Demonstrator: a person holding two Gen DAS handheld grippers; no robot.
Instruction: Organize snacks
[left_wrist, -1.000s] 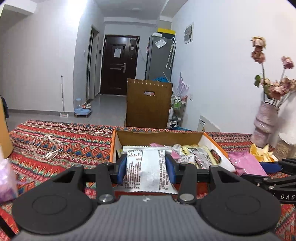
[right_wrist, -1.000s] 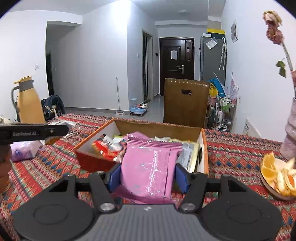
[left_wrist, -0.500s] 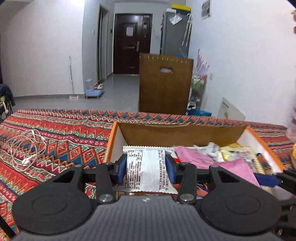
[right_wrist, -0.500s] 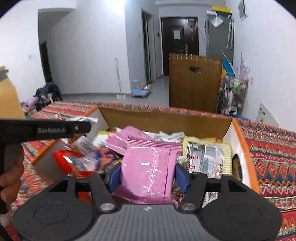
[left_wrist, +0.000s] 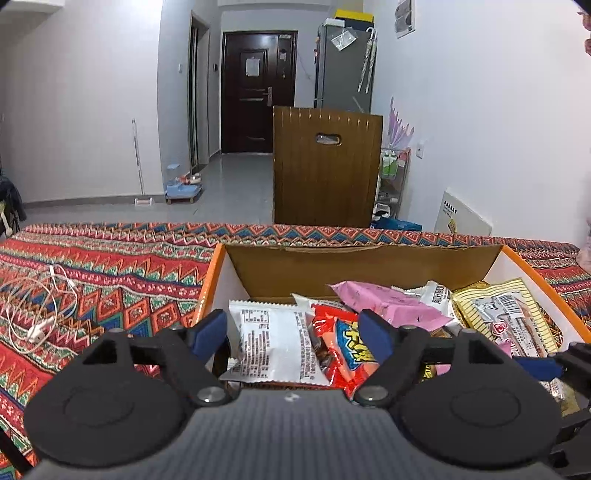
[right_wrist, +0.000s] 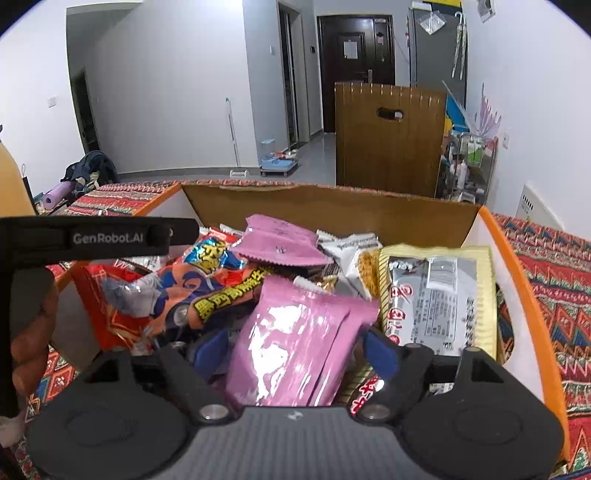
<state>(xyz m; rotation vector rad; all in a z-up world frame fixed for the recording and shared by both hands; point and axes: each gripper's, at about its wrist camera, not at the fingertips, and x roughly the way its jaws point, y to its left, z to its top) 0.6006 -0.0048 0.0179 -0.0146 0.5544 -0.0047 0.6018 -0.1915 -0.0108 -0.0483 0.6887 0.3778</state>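
Releasing cleanly matters now — both claws opening: left claw (left_wrist: 291, 332) around the white packet (left_wrist: 275, 347), right claw (right_wrist: 295, 350) around the pink packet (right_wrist: 295, 350) (neither gripped); lift straight out of the box (left_wrist: 369, 264).

A home, seen from its living area: white walls, a grey tiled floor leading to a dark entrance door (left_wrist: 258, 90), a grey refrigerator (left_wrist: 345, 66) beside it, pet feeding bowls (left_wrist: 183, 186) on the floor, and a desk under a patterned woven cloth (left_wrist: 110, 273).
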